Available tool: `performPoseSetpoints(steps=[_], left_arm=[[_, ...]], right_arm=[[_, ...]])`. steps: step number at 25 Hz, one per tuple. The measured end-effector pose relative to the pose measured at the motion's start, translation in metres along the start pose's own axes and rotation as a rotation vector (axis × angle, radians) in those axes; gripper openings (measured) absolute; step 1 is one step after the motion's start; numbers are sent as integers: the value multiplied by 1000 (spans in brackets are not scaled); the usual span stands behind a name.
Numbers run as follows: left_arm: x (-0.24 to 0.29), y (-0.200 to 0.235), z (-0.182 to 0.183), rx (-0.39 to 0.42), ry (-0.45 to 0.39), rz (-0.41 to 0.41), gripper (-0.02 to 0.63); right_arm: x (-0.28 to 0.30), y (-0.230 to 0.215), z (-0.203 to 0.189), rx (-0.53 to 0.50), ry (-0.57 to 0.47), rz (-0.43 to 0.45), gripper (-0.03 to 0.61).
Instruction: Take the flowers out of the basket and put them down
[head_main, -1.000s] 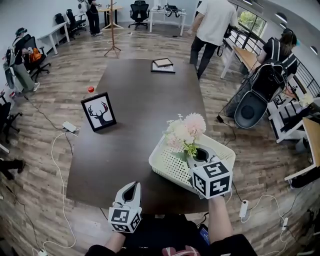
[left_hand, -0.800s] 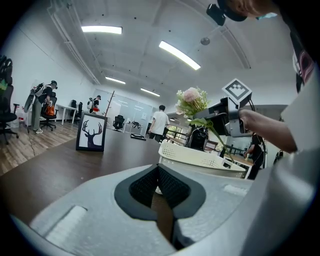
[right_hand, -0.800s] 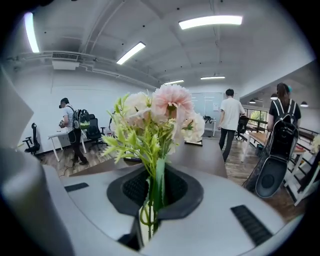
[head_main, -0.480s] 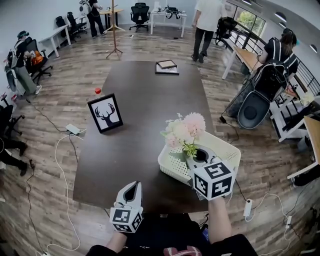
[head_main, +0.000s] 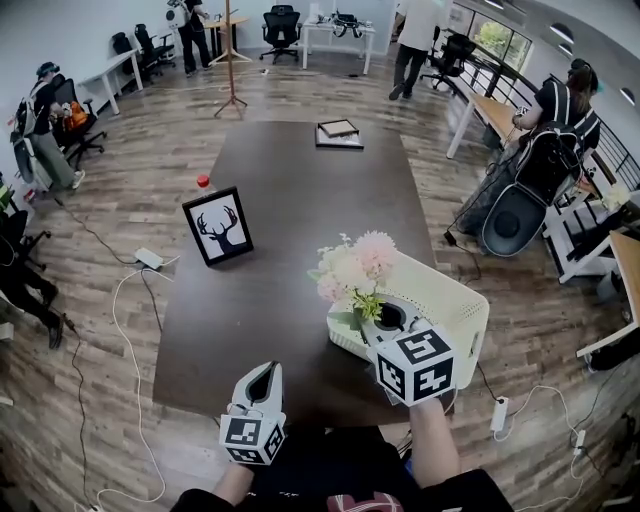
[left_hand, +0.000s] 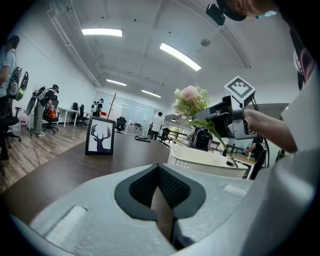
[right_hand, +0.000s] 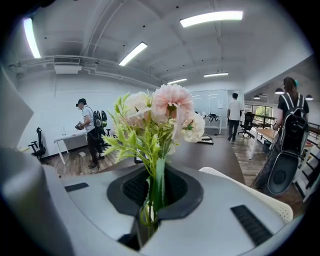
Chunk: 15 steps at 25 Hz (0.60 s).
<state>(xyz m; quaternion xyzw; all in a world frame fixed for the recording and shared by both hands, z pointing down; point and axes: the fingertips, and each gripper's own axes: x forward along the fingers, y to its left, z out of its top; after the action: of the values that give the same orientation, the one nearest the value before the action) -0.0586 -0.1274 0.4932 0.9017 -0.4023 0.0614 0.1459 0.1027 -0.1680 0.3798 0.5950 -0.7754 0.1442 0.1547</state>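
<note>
Currently right gripper (head_main: 386, 318) clamped on the flowers (head_main: 352, 266) by the stems, blooms above the basket (head_main: 452, 300) at the tabletop's (head_main: 290, 190) near right corner; left gripper (head_main: 262, 380) closed, empty, at the near edge.

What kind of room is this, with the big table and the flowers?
Most likely an open-plan office or lab workspace. Rolling office chairs and white desks stand at the far end, long strip lights run along the ceiling, and a big dark table fills the middle.
</note>
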Motion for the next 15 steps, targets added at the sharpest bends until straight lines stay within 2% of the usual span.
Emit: performPoseSetpoints(steps=[15], left_arm=[[-5,26,1,-3,10,19,9]], right_arm=[[27,40,-10,2,33,61,37]])
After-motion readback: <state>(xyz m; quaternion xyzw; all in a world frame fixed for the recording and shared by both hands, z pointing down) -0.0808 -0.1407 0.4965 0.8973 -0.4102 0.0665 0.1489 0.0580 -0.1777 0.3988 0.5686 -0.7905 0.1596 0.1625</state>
